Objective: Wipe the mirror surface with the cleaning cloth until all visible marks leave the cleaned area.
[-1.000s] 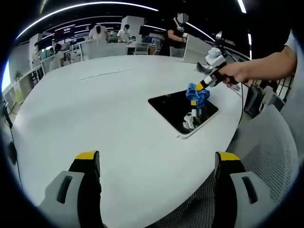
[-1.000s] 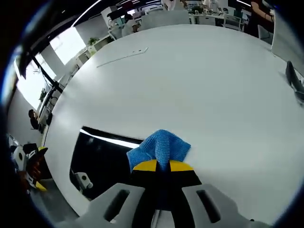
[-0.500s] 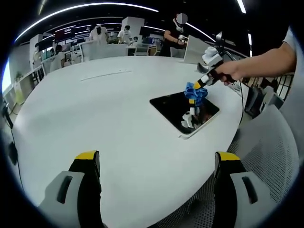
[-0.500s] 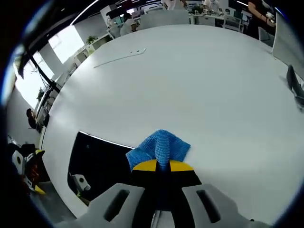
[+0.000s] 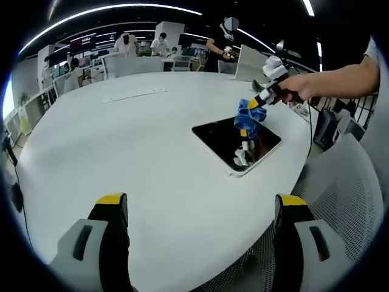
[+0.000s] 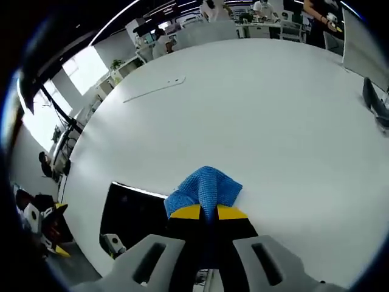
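Right gripper, with its yellow-tipped jaws pinched tight on a crumpled blue knitted cleaning cloth, hangs over the far edge of the flat dark rectangular mirror with a pale frame, which lies near the rim of the wide white round table. In the left gripper view the cloth looks raised off the glass rather than pressed to it, though contact is hard to judge. To wipe well, I would lower the cloth until it flattens on the surface, then draw it in overlapping straight passes across the whole pane, keeping the jaw tips off the glass. Left gripper hovers well apart, jaws spread wide and holding nothing.
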{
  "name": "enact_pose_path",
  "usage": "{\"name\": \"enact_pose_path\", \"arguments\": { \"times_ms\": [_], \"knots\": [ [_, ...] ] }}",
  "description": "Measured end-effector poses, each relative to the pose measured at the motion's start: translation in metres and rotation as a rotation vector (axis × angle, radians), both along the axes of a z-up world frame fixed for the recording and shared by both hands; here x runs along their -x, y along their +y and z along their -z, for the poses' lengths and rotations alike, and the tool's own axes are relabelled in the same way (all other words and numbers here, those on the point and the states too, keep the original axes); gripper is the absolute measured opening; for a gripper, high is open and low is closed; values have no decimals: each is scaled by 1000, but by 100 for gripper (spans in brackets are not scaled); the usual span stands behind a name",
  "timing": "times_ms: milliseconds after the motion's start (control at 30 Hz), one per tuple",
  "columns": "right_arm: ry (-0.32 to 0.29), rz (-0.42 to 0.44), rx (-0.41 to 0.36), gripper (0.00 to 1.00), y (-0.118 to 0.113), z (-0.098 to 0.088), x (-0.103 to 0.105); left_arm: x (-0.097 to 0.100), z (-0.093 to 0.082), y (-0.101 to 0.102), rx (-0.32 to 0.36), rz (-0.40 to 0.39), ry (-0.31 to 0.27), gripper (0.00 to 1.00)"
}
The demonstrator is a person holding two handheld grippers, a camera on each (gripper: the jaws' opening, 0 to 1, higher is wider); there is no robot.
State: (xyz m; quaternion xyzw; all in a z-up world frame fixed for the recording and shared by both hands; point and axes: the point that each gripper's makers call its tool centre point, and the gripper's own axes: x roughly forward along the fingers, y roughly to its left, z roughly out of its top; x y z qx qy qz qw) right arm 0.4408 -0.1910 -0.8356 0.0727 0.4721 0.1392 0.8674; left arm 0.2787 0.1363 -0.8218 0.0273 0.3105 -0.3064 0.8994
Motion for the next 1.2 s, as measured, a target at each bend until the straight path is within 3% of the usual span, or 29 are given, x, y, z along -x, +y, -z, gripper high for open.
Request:
{"name": "enact_pose_path", "arguments": {
  "times_ms": [233, 600, 833, 1000, 1200],
  "knots": [
    [-34, 31, -17, 2, -30, -21, 16, 0, -1, -1, 1, 5, -6, 99],
    [-27, 111, 44, 2, -97, -17, 39, 1, -3, -2, 3, 11, -11, 99],
    [-10, 126, 39, 2, -96, -3, 47, 3, -1, -3, -5, 19, -2, 99],
    [24, 137, 38, 3, -88, 22, 44, 2, -1, -2, -8, 6, -1, 99],
    [56, 133, 44, 3, -83, 39, 48, 3, 1, -2, -12, 11, 7, 99]
  ]
}}
